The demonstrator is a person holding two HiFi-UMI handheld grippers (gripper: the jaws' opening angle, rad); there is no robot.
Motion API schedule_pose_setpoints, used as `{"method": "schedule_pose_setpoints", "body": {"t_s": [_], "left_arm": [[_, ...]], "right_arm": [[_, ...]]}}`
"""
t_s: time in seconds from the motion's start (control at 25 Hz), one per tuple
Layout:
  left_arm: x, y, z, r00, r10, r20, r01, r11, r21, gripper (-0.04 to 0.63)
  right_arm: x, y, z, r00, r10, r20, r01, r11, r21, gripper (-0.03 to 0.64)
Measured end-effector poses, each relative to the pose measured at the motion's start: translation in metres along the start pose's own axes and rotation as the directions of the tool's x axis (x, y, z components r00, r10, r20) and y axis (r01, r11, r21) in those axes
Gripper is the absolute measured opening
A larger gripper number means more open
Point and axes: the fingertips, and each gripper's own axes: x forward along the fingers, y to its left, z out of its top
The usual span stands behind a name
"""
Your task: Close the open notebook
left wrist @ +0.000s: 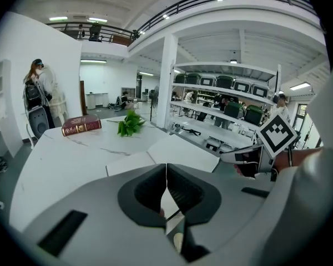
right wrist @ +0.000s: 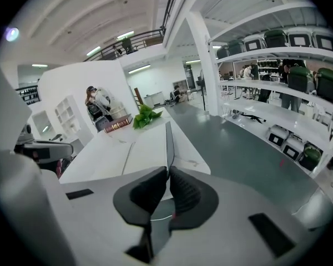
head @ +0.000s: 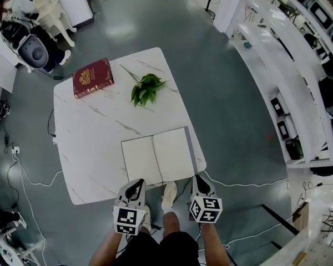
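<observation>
The open notebook point(head: 155, 158) lies with blank white pages up near the front edge of the white marble table point(head: 94, 143). Its grey right cover point(head: 191, 151) is tilted up off the table. My right gripper point(head: 198, 178) is shut on that cover's near edge; in the right gripper view the thin dark cover point(right wrist: 169, 140) stands on edge between the closed pads of the gripper point(right wrist: 168, 173). My left gripper point(head: 135, 186) hovers just before the notebook's left front corner. In the left gripper view its pads meet with nothing between them point(left wrist: 166, 173), and the pages point(left wrist: 177, 151) lie ahead.
A red hardback book point(head: 92, 77) and a green leafy sprig point(head: 146, 88) lie at the table's far side. White shelving point(head: 277, 71) runs along the right. A person and equipment stand at the far left point(head: 28, 21). Cables trail on the grey floor point(head: 22, 182).
</observation>
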Motion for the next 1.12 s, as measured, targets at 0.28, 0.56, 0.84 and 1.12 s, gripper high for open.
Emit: {"method": "schedule_pose_setpoints", "body": {"t_s": [0.28,0.56,0.84,1.12], "left_arm": [[-0.028,0.013,0.008,0.999,0.029,0.039,-0.029,1.000,-0.007,0.025],[-0.049,0.027,0.009,0.997,0.045,0.063,-0.044,0.999,-0.012,0.025],[-0.071,0.040,0.009,0.995,0.057,0.087,-0.057,0.998,-0.010,0.025],[-0.091,0.052,0.004,0.992,0.080,0.101,-0.078,0.997,-0.023,0.025]], "right_arm": [[-0.016,0.023,0.012,0.999,0.007,0.035,-0.005,0.999,-0.048,0.028],[-0.027,0.048,0.022,0.997,0.024,0.070,-0.018,0.996,-0.089,0.026],[-0.038,0.077,0.028,0.993,0.051,0.104,-0.038,0.992,-0.124,0.026],[-0.045,0.109,0.030,0.988,0.096,0.122,-0.076,0.984,-0.159,0.026]]}}
